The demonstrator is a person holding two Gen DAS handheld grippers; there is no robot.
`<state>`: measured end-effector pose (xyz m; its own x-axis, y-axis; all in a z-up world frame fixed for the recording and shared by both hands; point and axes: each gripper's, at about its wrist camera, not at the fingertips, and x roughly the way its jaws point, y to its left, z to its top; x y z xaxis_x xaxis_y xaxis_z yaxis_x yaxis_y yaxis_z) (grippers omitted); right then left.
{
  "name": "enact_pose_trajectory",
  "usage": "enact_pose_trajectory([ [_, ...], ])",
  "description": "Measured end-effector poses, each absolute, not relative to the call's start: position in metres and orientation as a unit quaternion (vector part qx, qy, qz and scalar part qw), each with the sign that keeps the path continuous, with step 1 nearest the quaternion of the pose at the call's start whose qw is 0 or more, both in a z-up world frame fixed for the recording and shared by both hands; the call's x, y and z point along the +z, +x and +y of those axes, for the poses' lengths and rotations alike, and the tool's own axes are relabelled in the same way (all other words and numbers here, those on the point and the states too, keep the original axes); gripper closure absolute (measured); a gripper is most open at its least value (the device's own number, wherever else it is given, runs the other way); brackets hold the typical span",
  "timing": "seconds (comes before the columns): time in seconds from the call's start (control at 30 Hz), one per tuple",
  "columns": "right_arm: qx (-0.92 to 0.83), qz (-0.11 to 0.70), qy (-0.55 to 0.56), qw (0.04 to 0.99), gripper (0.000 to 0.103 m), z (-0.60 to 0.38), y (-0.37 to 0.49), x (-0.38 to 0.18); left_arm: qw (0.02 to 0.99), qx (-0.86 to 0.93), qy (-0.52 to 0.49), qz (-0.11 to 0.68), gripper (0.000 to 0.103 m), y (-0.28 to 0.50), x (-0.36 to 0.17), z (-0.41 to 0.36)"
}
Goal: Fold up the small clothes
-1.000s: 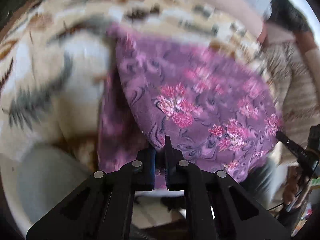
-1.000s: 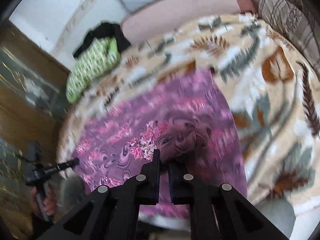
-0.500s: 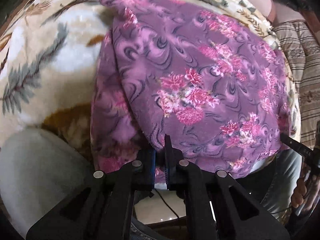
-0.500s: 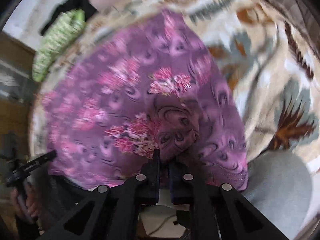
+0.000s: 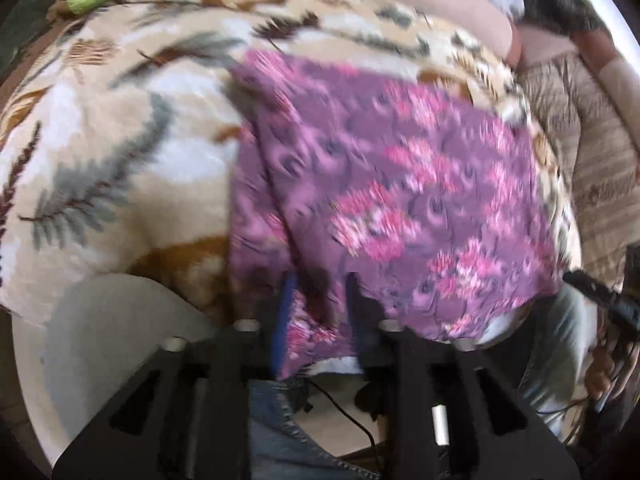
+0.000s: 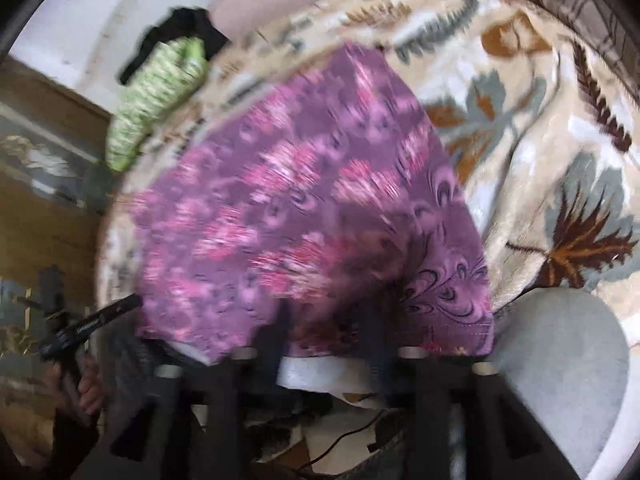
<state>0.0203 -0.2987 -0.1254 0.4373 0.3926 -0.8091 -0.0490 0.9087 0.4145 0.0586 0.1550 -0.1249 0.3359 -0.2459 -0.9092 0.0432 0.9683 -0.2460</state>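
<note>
- A purple floral garment (image 5: 400, 184) lies spread flat on a cream blanket (image 5: 132, 168) printed with grey and brown leaves; its near hem hangs just over the blanket's front edge.
- Seen from the left wrist, the garment is folded over itself, with a narrower under-layer showing along its left side.
- The left gripper (image 5: 318, 300) sits at the garment's near hem. Its jaws have just been opening and now stand apart, with a flap of purple cloth between them; the pads do not seem to press on it.
- The right gripper (image 6: 326, 320) is at the near hem too, close to the stitched corner of the garment (image 6: 452, 316). Its jaws have just been opening and stand apart, cloth lying between them, loose.
- Both views are smeared by motion blur, so fine contact at the fingertips is hard to read.
- A green-and-white patterned cloth bundle (image 6: 156, 100) lies at the blanket's far edge, with a black item (image 6: 180, 32) just behind it.
- A grey rounded cushion (image 6: 560, 368) sits at the blanket's near corner, beside the right gripper.
- No box, basket or other container is visible; the garment rests on the blanket alone.
- A hand (image 6: 86, 388) holds the other gripper's handle at the lower left of the right wrist view.
</note>
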Motion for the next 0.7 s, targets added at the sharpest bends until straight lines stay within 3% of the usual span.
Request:
enact_pose_trajectory([
  [0.07, 0.154, 0.494, 0.180, 0.836, 0.052, -0.293, 0.015, -0.114, 0.828, -0.060, -0.112, 0.546, 0.039, 0.059, -0.116, 0.170],
  [0.1, 0.169, 0.486, 0.187, 0.837, 0.052, -0.287, 0.015, -0.110, 0.831, -0.048, -0.118, 0.541, 0.037, 0.061, -0.114, 0.174],
  [0.53, 0.284, 0.495, 0.185, 0.800, 0.051, -0.150, 0.102, -0.121, 0.783, -0.023, -0.140, 0.606, 0.036, 0.122, -0.170, 0.166],
  [0.6, 0.297, 0.503, 0.186, 0.790, 0.051, -0.133, 0.115, -0.123, 0.783, -0.024, -0.145, 0.605, 0.037, 0.121, -0.171, 0.168],
  [0.67, 0.307, 0.510, 0.181, 0.783, 0.051, -0.115, 0.128, -0.124, 0.780, -0.031, -0.158, 0.604, 0.061, 0.118, -0.170, 0.170],
  [0.7, 0.310, 0.511, 0.178, 0.781, 0.051, -0.109, 0.131, -0.124, 0.776, -0.034, -0.169, 0.607, 0.065, 0.117, -0.172, 0.172],
])
